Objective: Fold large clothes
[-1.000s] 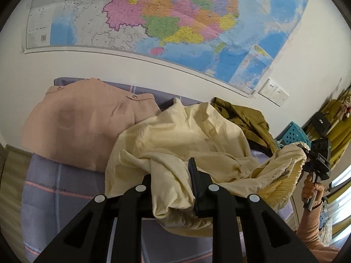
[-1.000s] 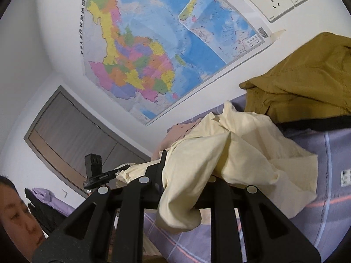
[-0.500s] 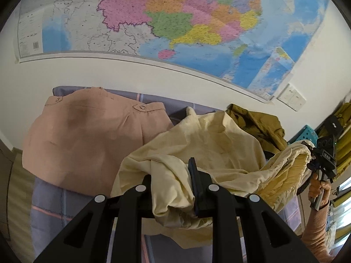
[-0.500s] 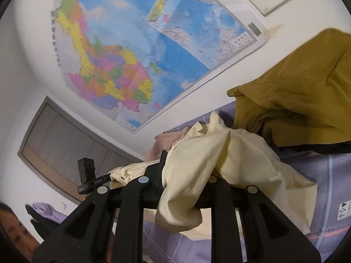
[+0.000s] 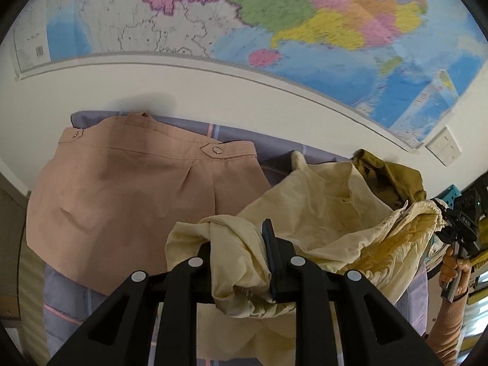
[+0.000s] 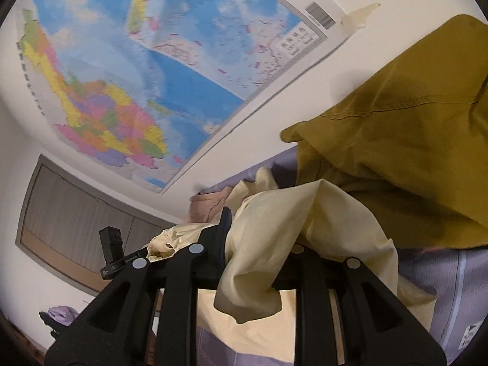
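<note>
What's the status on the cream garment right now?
Left tool and right tool both clamped on cream garment, bunched, unfolded. Pink garment flat beside it. Olive garment crowding the right.

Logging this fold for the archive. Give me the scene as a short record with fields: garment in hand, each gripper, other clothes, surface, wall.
garment in hand: pale yellow garment, bunched, stretched between both grippers
left gripper: shut on a gathered fold of it
right gripper: shut on another part of it, cloth draped over its fingers
other clothes: pink skirt lying flat to the left; olive-brown garment heaped to the right
surface: lilac checked bedsheet
wall: coloured map, white socket plate beside it
</note>
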`<state>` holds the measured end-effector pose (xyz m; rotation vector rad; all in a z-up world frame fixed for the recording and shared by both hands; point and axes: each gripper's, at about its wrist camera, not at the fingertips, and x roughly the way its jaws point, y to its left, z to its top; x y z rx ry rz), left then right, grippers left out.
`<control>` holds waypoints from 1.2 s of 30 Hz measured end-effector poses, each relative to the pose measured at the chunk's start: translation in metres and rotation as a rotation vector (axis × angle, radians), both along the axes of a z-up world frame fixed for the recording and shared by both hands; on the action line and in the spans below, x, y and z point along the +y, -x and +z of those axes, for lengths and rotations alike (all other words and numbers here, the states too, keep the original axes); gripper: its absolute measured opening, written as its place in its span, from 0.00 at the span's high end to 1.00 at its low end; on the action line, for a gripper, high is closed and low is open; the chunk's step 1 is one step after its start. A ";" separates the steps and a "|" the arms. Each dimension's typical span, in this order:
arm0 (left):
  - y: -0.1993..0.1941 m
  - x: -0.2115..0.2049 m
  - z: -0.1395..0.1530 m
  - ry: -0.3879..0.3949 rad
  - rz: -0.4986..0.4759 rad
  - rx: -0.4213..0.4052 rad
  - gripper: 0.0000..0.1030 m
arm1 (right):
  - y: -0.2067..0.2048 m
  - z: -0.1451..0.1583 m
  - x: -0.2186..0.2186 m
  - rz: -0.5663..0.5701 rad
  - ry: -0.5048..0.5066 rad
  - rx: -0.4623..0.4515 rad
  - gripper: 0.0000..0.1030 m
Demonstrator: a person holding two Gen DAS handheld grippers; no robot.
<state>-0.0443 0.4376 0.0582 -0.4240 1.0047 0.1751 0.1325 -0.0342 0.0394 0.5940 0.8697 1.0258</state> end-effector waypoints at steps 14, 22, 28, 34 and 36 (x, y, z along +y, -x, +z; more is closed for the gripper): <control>-0.047 0.023 -0.046 0.030 0.062 0.114 0.79 | -0.033 -0.022 0.017 -0.035 0.029 0.052 0.51; -0.060 0.032 -0.063 0.063 0.078 0.140 0.78 | 0.030 0.013 0.017 -0.014 0.045 -0.227 0.19; -0.065 0.029 -0.065 0.055 0.071 0.149 0.77 | 0.067 -0.002 0.102 0.053 0.447 -0.484 0.28; -0.054 0.019 -0.047 0.058 0.039 0.066 0.56 | 0.046 -0.032 0.140 -0.031 0.658 -0.570 0.82; -0.047 0.013 -0.035 0.063 0.008 0.029 0.50 | 0.041 -0.029 0.136 -0.049 0.624 -0.561 0.93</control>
